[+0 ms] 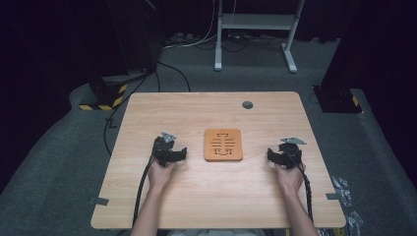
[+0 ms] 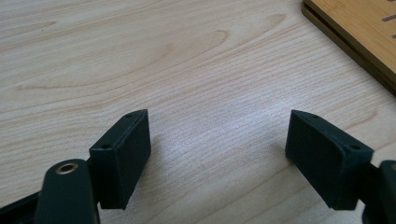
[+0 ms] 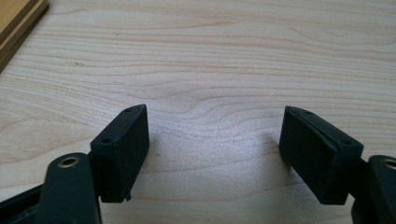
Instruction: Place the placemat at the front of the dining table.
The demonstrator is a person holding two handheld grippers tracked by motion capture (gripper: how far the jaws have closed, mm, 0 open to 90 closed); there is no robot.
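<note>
A square orange-brown wooden board [image 1: 223,144] with dark slots cut into it lies flat in the middle of the light wooden table [image 1: 211,196]. My left gripper [image 1: 172,150] rests on the table just left of the board, held by a hand. In the left gripper view the left gripper [image 2: 218,135] stands open over bare wood, with the board's corner [image 2: 359,32] at the upper right. My right gripper [image 1: 282,153] rests to the right of the board. In the right gripper view the right gripper [image 3: 215,133] stands open with nothing between its jaws, and the board's edge [image 3: 16,18] is at the upper left.
A round grey grommet [image 1: 247,104] sits in the table's far side. Tape tabs [image 1: 98,200] stick out at the table's near corners. On the grey carpet beyond stand a white metal frame [image 1: 255,22] and black stands, with cables trailing.
</note>
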